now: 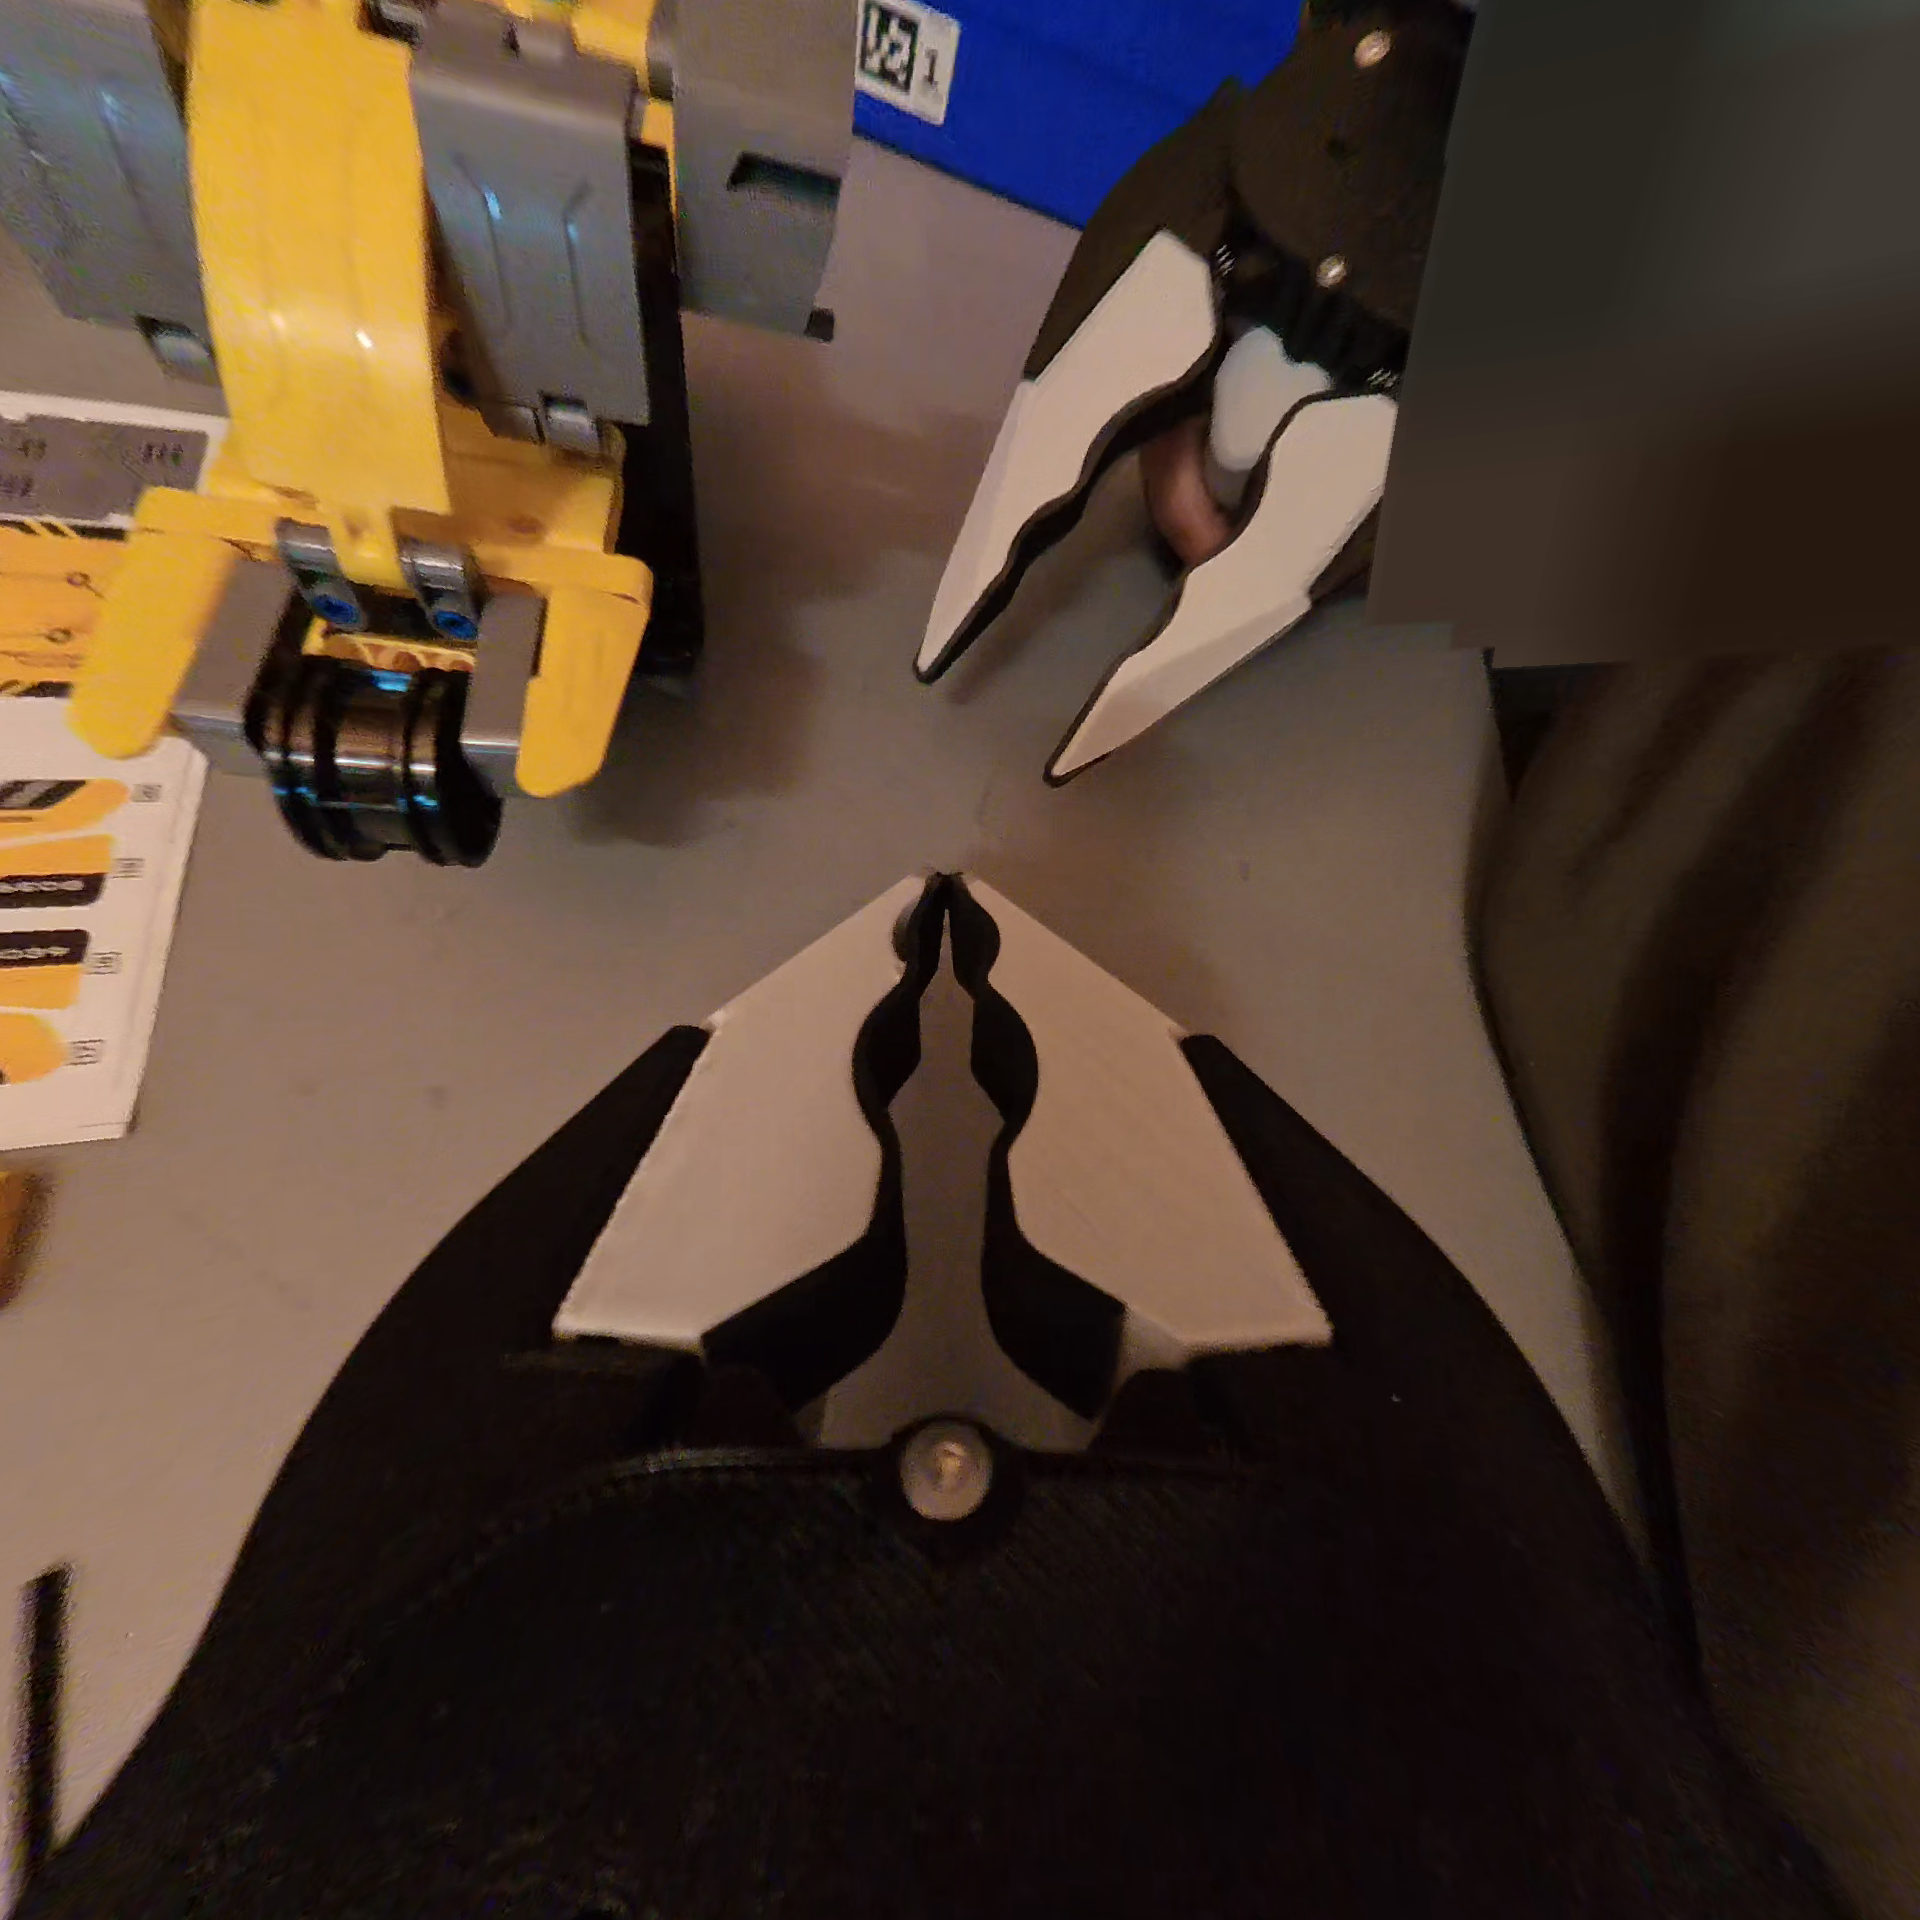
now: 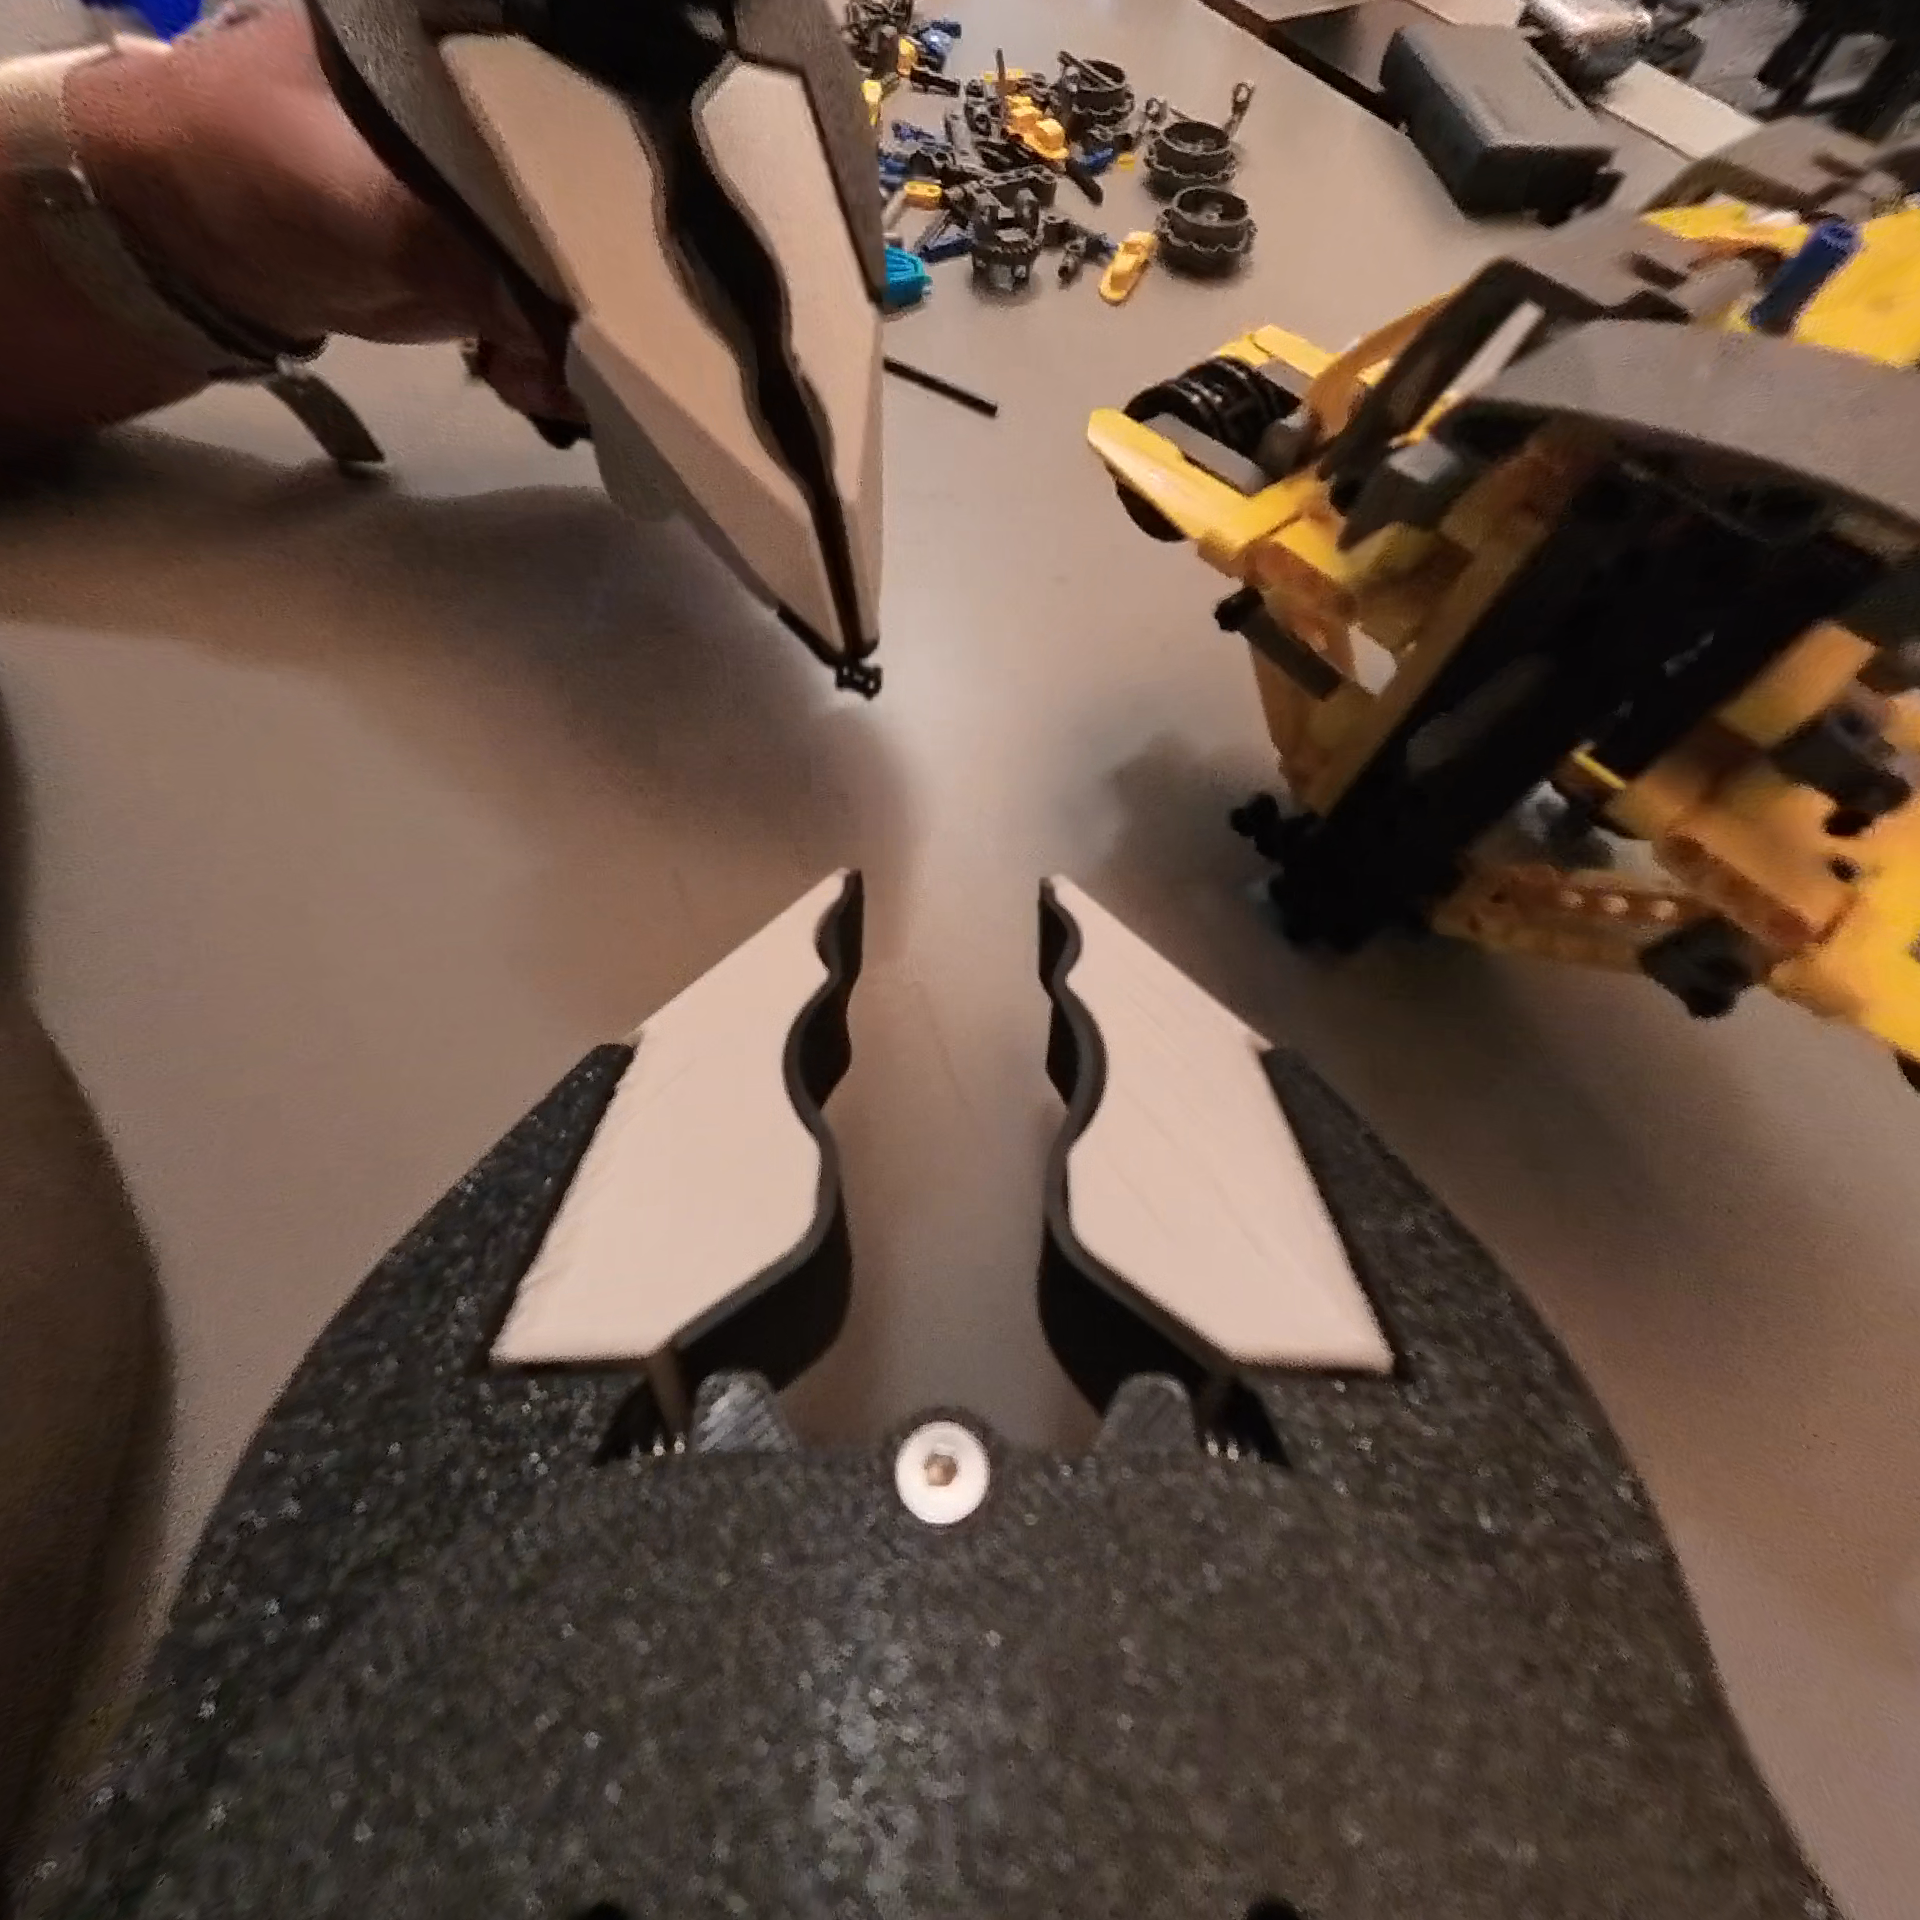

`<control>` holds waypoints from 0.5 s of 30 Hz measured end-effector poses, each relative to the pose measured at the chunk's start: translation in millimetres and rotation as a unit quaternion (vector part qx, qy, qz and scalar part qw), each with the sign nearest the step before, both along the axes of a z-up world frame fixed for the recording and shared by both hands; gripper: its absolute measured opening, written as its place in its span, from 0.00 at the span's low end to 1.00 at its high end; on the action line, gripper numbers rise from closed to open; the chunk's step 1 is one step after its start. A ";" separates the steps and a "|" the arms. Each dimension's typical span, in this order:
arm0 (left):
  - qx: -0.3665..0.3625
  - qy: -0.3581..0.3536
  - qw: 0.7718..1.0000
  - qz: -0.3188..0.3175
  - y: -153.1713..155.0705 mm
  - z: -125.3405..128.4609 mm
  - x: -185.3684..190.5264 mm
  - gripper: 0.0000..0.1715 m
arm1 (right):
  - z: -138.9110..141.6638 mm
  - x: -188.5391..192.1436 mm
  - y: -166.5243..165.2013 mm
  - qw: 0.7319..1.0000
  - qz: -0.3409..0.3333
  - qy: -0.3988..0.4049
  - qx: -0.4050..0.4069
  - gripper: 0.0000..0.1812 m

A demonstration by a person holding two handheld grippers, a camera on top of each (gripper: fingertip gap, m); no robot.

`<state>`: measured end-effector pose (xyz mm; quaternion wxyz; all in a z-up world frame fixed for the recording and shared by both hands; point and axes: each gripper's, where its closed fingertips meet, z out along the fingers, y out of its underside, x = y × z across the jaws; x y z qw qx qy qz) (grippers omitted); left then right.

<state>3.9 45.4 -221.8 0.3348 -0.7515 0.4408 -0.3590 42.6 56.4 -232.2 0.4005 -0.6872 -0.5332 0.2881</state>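
Observation:
My left gripper [image 1: 945, 883] is shut, tips together just above the grey table [image 1: 416, 1195]. In the right wrist view the left gripper [image 2: 850, 649] points down and pinches a small black part [image 2: 858, 681] at its tips. My right gripper [image 2: 948, 883] is open and empty over bare table; it also shows in the left wrist view [image 1: 989, 722], close beyond the left tips. A yellow, grey and black brick-built vehicle model [image 1: 416, 416] stands to the left of both grippers, and shows at the right of the right wrist view [image 2: 1507, 675].
A printed sticker sheet [image 1: 83, 935] lies left of the model. A blue box [image 1: 1091, 104] stands behind. A pile of loose parts and black wheels [image 2: 1039, 177], a thin black rod [image 2: 940, 387] and a black case [image 2: 1496, 114] lie farther off. A person's hand [image 2: 208, 208] holds the left gripper. Left tips to right tips: about 5 centimetres. The thin black rod [image 2: 940, 387] is about equally far from each gripper, around 20 centimetres. It turns up in the left wrist view [image 1: 52, 1749] as well.

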 end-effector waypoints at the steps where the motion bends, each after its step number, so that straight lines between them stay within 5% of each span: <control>1: -0.004 0.006 1.000 0.005 0.1 -3.8 4.0 0.00 | 0.8 2.6 -0.7 1.000 -0.002 0.003 -0.001 0.18; 9: -0.054 0.025 0.998 0.038 0.8 -21.9 28.7 0.00 | 4.3 4.5 -5.5 1.000 0.007 0.016 -0.004 0.19; 15: -0.080 -0.110 0.990 0.037 0.0 14.3 43.8 0.00 | 10.9 5.3 -5.9 0.999 0.001 0.032 0.013 0.18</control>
